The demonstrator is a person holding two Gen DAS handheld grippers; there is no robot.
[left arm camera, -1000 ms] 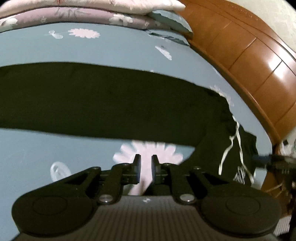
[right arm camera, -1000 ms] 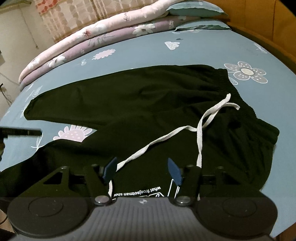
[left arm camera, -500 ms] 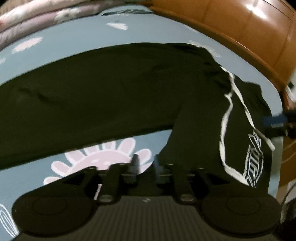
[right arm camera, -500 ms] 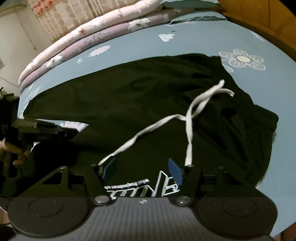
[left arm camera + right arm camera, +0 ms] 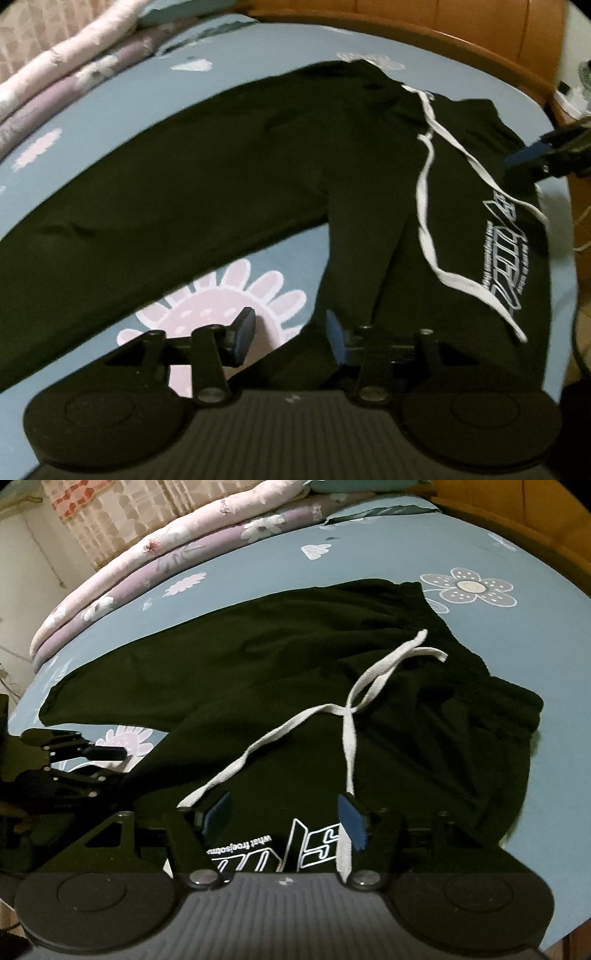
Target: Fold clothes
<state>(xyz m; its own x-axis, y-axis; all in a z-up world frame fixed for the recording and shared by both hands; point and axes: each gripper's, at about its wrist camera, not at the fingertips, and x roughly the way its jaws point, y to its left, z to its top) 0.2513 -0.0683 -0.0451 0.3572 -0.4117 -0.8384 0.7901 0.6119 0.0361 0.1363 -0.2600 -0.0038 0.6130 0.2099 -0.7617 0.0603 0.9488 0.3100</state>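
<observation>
Wooden headboard [image 5: 480, 44] shows left; curtain [image 5: 110, 520] right.

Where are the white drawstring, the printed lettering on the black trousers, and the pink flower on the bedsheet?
white drawstring [image 5: 349, 709]: right wrist view, where its two strands cross.
printed lettering [image 5: 508, 254]: left wrist view, middle of the white print.
pink flower [image 5: 207, 314]: left wrist view, its pink centre.
</observation>
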